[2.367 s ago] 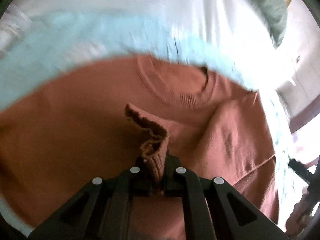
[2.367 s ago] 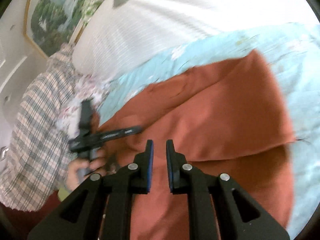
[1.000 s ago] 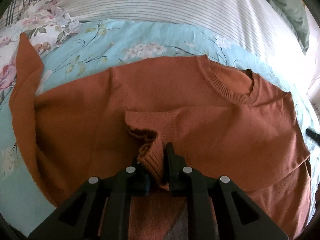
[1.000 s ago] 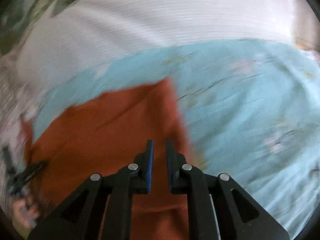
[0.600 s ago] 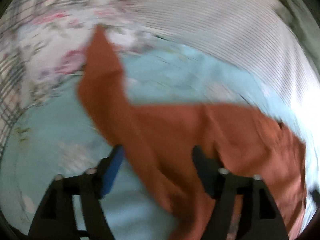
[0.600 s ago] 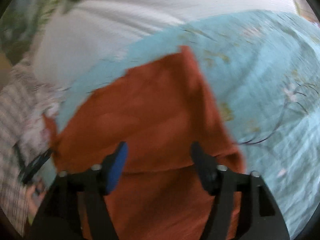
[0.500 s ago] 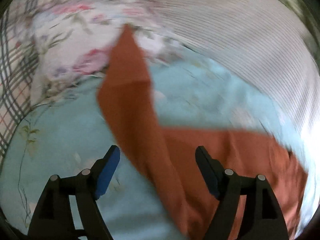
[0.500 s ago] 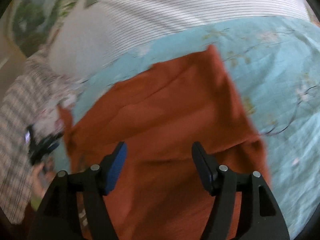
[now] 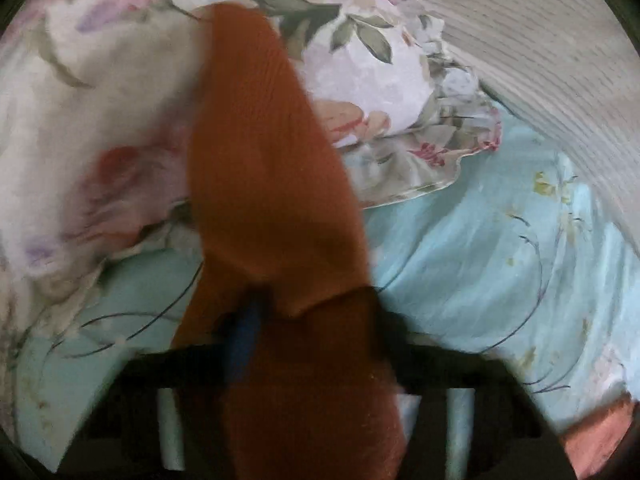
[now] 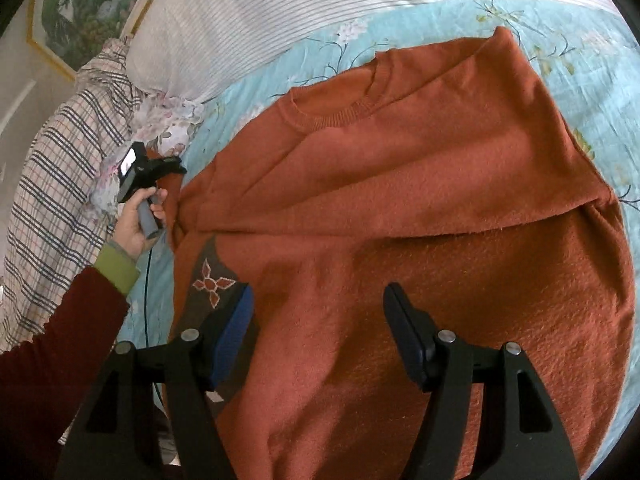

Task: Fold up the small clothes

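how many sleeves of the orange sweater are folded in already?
1. One sleeve lies folded across the sweater chest. The other sleeve stretches out over the floral pillow, passing between the left gripper's closing jaws.

My left tool [image 9: 304,320] points steeply down, its jaws closing with cloth between them. My left hand [image 10: 136,220] grips its handle, arm stretched out. My right tool [image 10: 320,320] tilts downward, jaws apart and holding nothing.
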Demonstrator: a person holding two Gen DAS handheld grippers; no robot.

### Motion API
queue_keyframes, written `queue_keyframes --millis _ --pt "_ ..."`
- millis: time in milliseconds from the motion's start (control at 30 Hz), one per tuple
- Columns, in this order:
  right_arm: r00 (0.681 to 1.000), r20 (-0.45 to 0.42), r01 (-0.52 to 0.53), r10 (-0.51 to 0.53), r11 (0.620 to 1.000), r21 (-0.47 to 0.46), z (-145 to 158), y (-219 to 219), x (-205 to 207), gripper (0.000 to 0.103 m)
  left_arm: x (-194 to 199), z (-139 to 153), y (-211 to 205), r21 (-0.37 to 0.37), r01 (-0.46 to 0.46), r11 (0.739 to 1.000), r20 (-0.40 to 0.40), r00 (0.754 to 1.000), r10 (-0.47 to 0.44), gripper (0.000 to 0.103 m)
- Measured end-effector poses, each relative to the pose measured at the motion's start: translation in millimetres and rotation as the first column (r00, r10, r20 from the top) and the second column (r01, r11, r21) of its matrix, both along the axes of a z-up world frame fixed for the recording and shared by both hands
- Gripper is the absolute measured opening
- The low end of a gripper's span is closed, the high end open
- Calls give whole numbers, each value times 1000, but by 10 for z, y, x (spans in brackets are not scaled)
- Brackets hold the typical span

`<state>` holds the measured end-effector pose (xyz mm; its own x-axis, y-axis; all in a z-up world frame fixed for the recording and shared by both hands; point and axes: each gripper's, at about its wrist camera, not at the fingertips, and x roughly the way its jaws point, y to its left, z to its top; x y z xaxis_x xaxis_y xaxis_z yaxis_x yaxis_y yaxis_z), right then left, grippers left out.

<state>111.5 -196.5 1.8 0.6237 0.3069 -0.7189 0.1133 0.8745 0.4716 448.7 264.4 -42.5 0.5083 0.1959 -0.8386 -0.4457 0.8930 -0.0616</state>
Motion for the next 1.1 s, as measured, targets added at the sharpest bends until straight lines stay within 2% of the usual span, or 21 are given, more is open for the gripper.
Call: queue_keyframes --millis 67,133,233,300,433,500,533,567,600,667,800,867,933,1000,1067,1100 --pt "1000 0 9 -9 1000 3 -7 -4 -16 68 -96 73 -14 -6 39 999 29 999 -38 13" --pt "1000 3 16 -16 1000 5 -12 -4 -20 68 -285 194 -57 -37 92 995 91 992 -89 12" --pt "1000 12 16 -16 1000 18 -1 17 -9 68 -664 451 -235 -77 183 980 198 966 -165 11" --pt "1000 24 14 -14 1000 20 25 40 -16 68 -906 635 -447 -119 262 958 262 939 -225 11" --pt "998 64 11 -13 1000 22 116 56 -98 68 -1364 980 -1089 -138 448 883 387 846 -368 11" --pt "997 75 22 -23 1000 21 144 31 -150 68 -1569 1077 -1532 -139 557 818 432 778 -456 12" --pt "996 81 32 -34 999 22 155 6 -179 68 -1575 1093 -1686 -134 592 795 441 754 -487 12" --pt "995 85 48 -50 998 27 163 -35 -214 68 -1611 1090 -1945 -126 648 751 451 712 -538 12" --pt "994 88 65 -68 997 35 171 -78 -247 68 -1662 1086 -2140 -116 687 718 458 678 -575 12" --pt "990 97 98 -104 993 61 187 -173 -316 68 -1749 1042 -2548 -78 740 668 450 623 -639 12" --pt "978 124 156 -167 984 90 224 -343 -441 68 -1730 800 -3153 -82 822 563 400 545 -737 12" --pt "974 122 180 -193 978 106 213 -424 -467 68 -1745 612 -3430 -55 849 526 337 512 -790 13" --pt "969 117 204 -218 972 117 192 -493 -472 68 -1759 415 -3614 -40 861 507 261 499 -827 16" --pt "966 117 216 -231 968 129 172 -549 -451 68 -1902 277 -3634 -47 868 494 226 491 -841 20" --pt "966 119 213 -231 967 142 163 -586 -398 68 -2007 217 -3585 -52 868 493 197 493 -847 37" --pt "966 123 209 -228 967 145 165 -597 -361 68 -2052 208 -3527 -51 867 496 190 496 -847 51"
